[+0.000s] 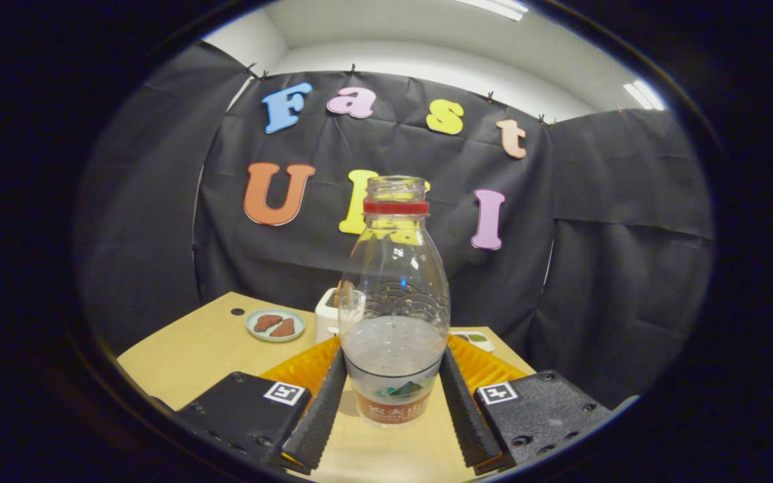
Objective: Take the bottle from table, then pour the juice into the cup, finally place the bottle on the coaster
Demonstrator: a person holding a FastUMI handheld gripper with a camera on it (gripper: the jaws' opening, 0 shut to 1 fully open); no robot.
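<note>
Pale wood table (178,349) under a clear, uncapped bottle (393,315) — we see it upright between the gripper (393,396) fingers, both pressing its sides. Behind the bottle: a white toaster (327,315), then a small plate (275,325) further left.

Between the claw (392,396) fingers: the bottle (394,315) stands upright on the bench (192,349), both fingers against its lower sides, no gap left.
Just behind the bottle: a white toaster (326,315) blocks the way straight ahead on the left.
Left of the toaster: a small plate (275,325) with two brown pieces.
Near left bench: bare wood, open passage.
Above the bottle: open air before the booth wall.
</note>
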